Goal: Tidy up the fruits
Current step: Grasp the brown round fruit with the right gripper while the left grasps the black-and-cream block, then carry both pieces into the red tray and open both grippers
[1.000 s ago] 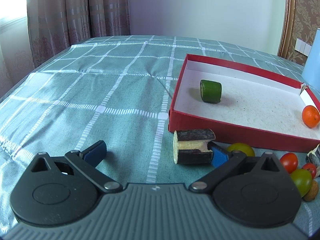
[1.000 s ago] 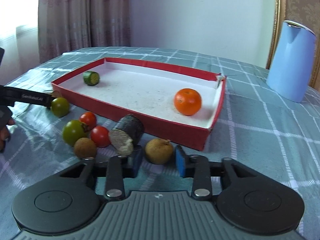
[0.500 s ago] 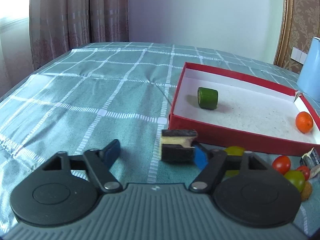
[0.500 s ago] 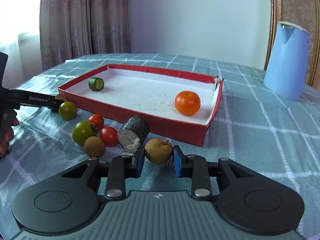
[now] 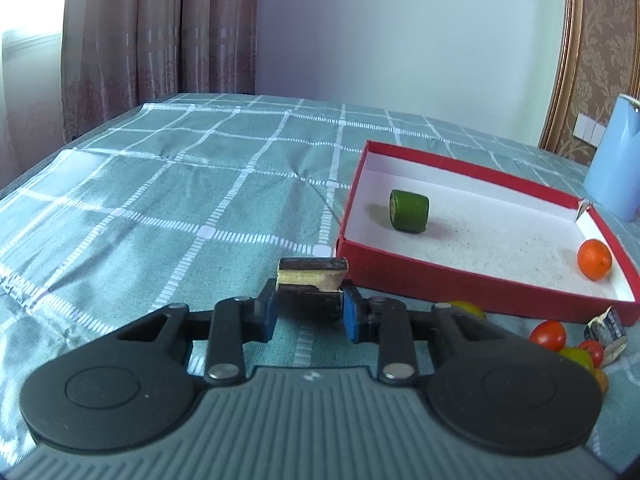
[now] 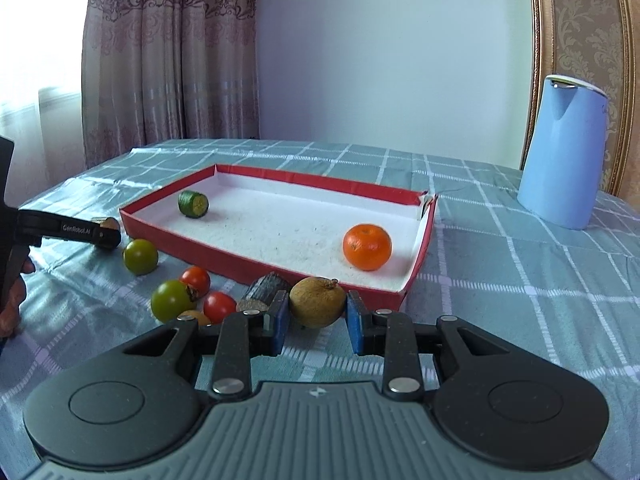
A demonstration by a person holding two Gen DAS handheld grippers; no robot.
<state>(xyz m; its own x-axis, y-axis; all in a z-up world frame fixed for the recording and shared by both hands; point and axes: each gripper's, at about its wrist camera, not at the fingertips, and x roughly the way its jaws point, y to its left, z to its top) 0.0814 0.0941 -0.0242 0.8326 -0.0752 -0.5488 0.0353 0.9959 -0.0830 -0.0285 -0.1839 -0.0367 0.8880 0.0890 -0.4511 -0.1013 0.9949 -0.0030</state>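
Jaws of the left gripper have swung in from wide apart and are closing on the cane piece; both blue pads now press its dark sides, so it counts as grasped. A second ago only 1 pad was near it. Meaning for the task: pickup of this piece looks done, next is probably a lift into the red box.

Right gripper is unchanged, clamped on the brown fruit. That fruit now sits higher against the box wall than before, so it looks lifted off the cloth, likely heading for the box too.

Cane piece: on the cloth just outside the box's near-left corner, close to the wall, not clearly touching. Long axis runs across the left view, pad to pad. Pale cut strip faces up toward the camera, dark bark above and below it.

Already in the box: 1 cucumber chunk and 1 orange, well apart. Outside, by the near wall: 2 green tomatoes, 2 red tomatoes, a second cane chunk, and 1 more brown fruit, mostly hidden. So the task is early, most items still out.

A blue jug stands off to the right.
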